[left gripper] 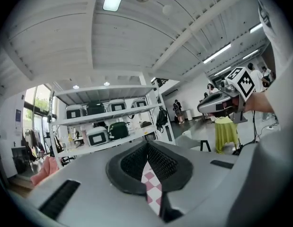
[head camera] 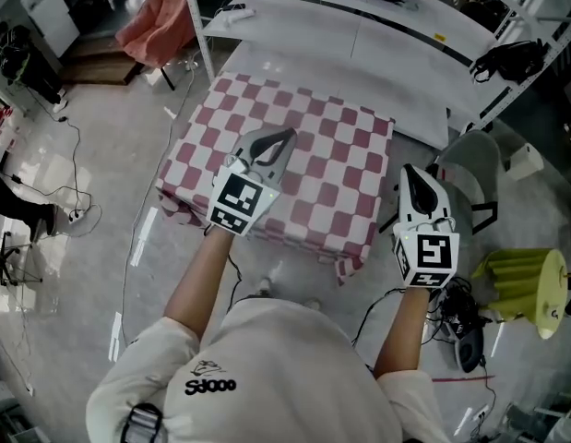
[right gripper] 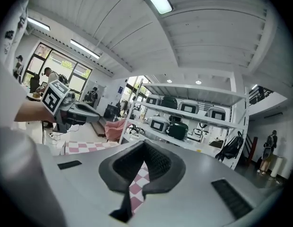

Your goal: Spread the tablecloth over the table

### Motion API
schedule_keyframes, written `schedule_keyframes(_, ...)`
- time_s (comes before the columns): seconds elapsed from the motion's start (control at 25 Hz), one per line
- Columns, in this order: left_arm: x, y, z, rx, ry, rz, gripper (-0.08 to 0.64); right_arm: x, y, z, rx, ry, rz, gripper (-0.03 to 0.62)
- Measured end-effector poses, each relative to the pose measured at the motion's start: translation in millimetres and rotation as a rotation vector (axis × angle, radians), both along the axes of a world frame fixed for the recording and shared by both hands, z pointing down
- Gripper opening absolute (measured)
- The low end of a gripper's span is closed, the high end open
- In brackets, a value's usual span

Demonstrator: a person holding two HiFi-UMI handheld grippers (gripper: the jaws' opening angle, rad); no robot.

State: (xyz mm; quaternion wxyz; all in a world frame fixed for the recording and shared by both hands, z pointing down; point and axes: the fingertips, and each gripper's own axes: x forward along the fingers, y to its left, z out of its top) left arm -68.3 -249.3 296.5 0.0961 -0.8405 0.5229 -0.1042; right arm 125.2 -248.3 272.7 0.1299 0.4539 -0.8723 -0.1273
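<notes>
A red-and-white checked tablecloth (head camera: 313, 173) lies over a small table, its near edge hanging down in folds. My left gripper (head camera: 281, 138) is held above the cloth's near left part, and my right gripper (head camera: 410, 175) is by its near right corner. In the left gripper view the left gripper (left gripper: 147, 148) is shut on a strip of the tablecloth (left gripper: 152, 189). The right gripper (right gripper: 145, 148) likewise pinches a strip of the tablecloth (right gripper: 136, 187) in the right gripper view. Both point about level toward the shelves.
Long white tables and a shelf frame (head camera: 377, 17) stand behind the small table. A pink cloth (head camera: 160, 17) hangs at the back left. A grey chair (head camera: 474, 169), a yellow-green stool (head camera: 525, 284), a black bag (head camera: 511, 58) and floor cables (head camera: 73, 201) surround the spot.
</notes>
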Motion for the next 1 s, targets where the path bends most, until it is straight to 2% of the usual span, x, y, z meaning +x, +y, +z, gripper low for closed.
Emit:
schedule_keyframes(0.32, 24.0, 7.3, -28.5, 0.072, -0.027, 0.029, 0.027, 4.8, -1.3, -7.9, 0.018, 0.023, -0.015, 0.021)
schedule_keyframes(1.0, 37.3, 8.7, -17.2, 0.05, -0.032, 0.047, 0.028, 16.5, -2.7, 6.4, -0.01, 0.024, 0.01, 0.021)
